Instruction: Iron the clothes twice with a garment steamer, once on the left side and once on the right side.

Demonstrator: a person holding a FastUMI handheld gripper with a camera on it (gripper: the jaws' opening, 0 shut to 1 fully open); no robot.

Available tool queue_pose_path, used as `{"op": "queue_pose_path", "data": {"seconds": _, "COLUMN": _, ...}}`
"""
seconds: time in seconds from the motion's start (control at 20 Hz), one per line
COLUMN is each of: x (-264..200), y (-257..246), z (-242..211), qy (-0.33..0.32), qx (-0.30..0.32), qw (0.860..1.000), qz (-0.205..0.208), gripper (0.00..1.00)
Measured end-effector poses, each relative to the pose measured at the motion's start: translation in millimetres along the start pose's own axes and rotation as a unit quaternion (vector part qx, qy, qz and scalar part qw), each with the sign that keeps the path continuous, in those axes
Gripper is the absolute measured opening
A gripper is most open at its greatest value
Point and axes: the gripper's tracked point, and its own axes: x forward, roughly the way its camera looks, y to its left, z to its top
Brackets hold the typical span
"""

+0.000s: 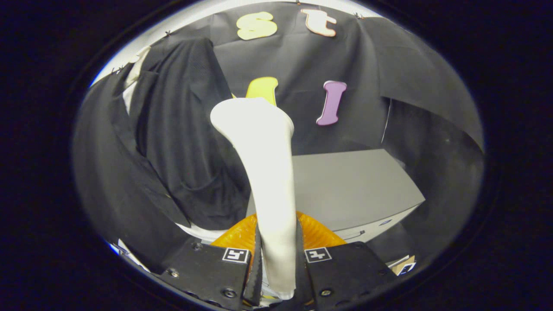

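Here gripper (278, 259) clamps white steamer (268, 172), seemingly near dark garment (181, 142).

Black cloth wall (298, 56) hanging at twelve o'clock, grey bench (354, 185) sitting at four o'clock, bright light glowing along eleven o'clock.

You are in a staged recording booth, not a home: black cloth (302, 65) drapes every wall, a dark garment (181, 142) hangs against it, and a plain grey surface (354, 185) stands beside it.
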Motion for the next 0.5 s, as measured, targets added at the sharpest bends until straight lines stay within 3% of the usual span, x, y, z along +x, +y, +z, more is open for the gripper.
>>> {"op": "queue_pose_path", "data": {"seconds": 0.3, "x": -45, "y": 69, "z": 49, "qy": -0.094, "qx": -0.028, "qw": 0.995, "qz": -0.009, "gripper": 0.34}}
{"op": "queue_pose_path", "data": {"seconds": 0.5, "x": -56, "y": 116, "z": 97, "qy": -0.173, "qx": -0.057, "qw": 0.983, "qz": -0.015, "gripper": 0.34}}
